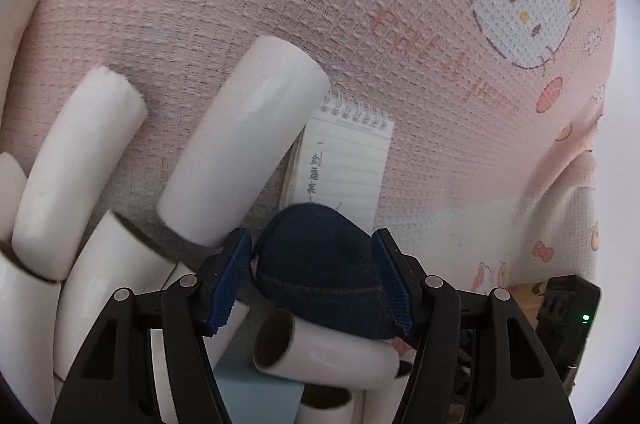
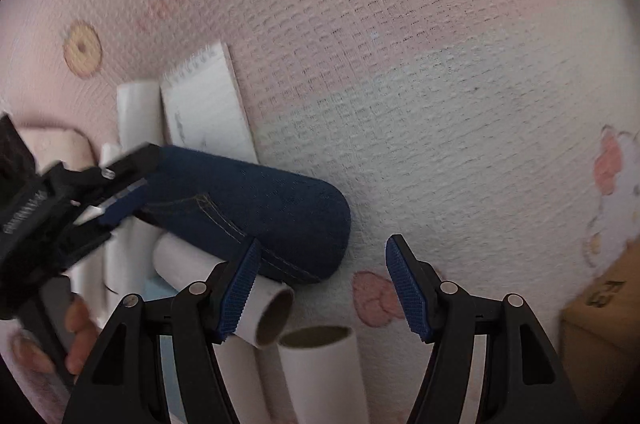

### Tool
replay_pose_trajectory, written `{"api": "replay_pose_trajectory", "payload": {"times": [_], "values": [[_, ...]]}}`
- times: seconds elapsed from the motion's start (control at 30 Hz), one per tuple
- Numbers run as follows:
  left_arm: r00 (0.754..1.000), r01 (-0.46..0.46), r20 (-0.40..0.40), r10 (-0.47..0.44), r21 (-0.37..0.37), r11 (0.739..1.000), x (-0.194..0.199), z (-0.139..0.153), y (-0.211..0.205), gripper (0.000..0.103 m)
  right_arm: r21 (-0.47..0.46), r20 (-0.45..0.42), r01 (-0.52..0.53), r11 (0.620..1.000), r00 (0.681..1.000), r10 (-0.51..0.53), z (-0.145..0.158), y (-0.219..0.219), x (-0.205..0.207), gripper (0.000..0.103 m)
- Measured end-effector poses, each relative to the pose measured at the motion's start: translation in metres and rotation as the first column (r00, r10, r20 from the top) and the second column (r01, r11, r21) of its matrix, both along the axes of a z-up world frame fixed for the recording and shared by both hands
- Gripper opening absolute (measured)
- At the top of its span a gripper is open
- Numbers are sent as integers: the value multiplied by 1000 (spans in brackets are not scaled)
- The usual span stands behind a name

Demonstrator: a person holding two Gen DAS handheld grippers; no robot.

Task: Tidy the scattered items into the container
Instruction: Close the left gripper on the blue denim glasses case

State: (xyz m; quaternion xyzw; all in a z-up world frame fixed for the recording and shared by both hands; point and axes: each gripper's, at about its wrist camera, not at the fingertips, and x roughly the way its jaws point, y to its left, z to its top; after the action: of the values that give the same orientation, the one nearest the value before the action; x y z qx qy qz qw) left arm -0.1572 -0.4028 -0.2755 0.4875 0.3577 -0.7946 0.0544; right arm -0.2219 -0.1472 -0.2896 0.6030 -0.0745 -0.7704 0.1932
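A dark blue denim pouch (image 1: 320,264) lies slanted across white cardboard tubes (image 1: 240,140), its far end over a spiral notepad (image 1: 344,160). My left gripper (image 1: 311,244) has its blue pads pressed against both sides of the pouch's near end. From the right wrist the same pouch (image 2: 248,208) stretches rightward out of the left gripper (image 2: 140,176). The right gripper (image 2: 325,248) hovers open just above the pouch's rounded end, nothing between its fingers. A tube (image 2: 264,308) lies under the pouch beside its left finger.
Everything rests on a pink cartoon-print cloth (image 1: 400,4). More tubes (image 1: 76,168) are piled at the left around a light blue box (image 1: 256,400). A black device with a green light (image 1: 568,316) and a cardboard box (image 2: 600,324) sit at the right edge.
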Motion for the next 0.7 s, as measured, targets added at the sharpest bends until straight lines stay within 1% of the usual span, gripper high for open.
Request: {"api": "replay_pose_trajectory", "payload": {"times": [0.07,0.13,0.2,0.3,0.4,0.53,0.7], "values": [[1000,6,0,-6,-5,1000,-2,-2,2,66,-16,-5,-5,1000,1000,5,-1,1,-1,65],[1000,10,5,-10,-34,999,-3,-1,6,66,-40,-8,-14,999,1000,14,-3,1,-2,66],[1000,11,3,-11,-50,999,-3,1,8,66,-85,23,0,996,1000,2,-7,4,-5,66],[1000,-3,0,3,-43,999,2,5,9,60,-165,71,18,986,997,-6,-15,3,-5,67],[1000,-8,-5,8,-31,999,4,10,9,59,-161,40,28,987,999,-22,-12,2,-1,67],[999,-9,-42,7,-61,998,11,29,14,59,-163,-6,-4,987,1000,3,3,3,5,67],[998,-26,-61,21,-77,997,17,47,25,59,-158,-18,-11,987,1000,9,19,7,11,67]]}}
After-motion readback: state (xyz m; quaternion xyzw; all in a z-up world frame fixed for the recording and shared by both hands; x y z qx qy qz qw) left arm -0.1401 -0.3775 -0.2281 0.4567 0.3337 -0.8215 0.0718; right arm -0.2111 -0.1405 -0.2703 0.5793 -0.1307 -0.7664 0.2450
